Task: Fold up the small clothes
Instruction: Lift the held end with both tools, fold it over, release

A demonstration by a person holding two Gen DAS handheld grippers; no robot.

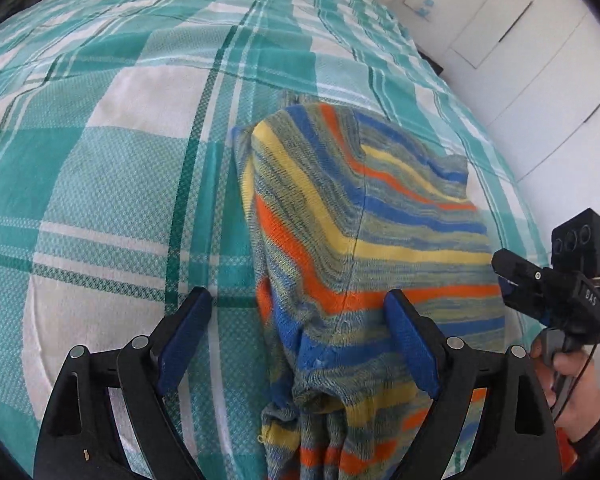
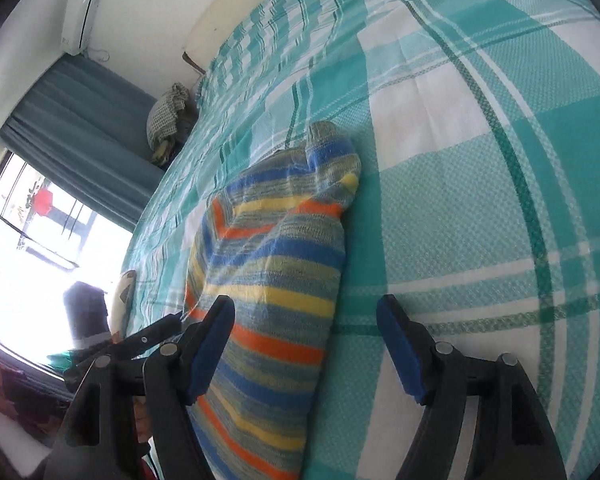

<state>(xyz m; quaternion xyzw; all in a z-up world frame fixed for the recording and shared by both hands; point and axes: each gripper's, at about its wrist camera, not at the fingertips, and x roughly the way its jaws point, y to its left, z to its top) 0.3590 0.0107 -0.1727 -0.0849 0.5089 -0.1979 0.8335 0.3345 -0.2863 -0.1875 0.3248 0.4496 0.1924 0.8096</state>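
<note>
Nearest the left wrist lens we see the left gripper (image 1: 300,312), its blue-padded jaws spread wide. The striped knit garment (image 1: 360,240) passes between them, but neither pad presses on it: the left pad stands over the bedspread, clear of the cloth, and the right pad lies over the knit's orange band without pinching it. We record this claw as wide open and holding nothing.

The garment, banded in blue, yellow, orange and grey-green, lies folded on the teal-and-white checked bedspread (image 1: 112,152). All places below are given relative to this garment.

In the right wrist view, the right gripper (image 2: 306,320) also stands with its jaws well apart. One pad overlaps the garment's (image 2: 268,272) near edge; the other is over bare bedspread (image 2: 480,200), beside the garment. Nothing is clamped.

To the right of the garment in the left view, we see the right gripper (image 1: 556,292) from outside, held by a hand (image 1: 572,392).

Beyond the garment in the right view hang a blue curtain (image 2: 84,128) and a bright window (image 2: 32,232).
</note>
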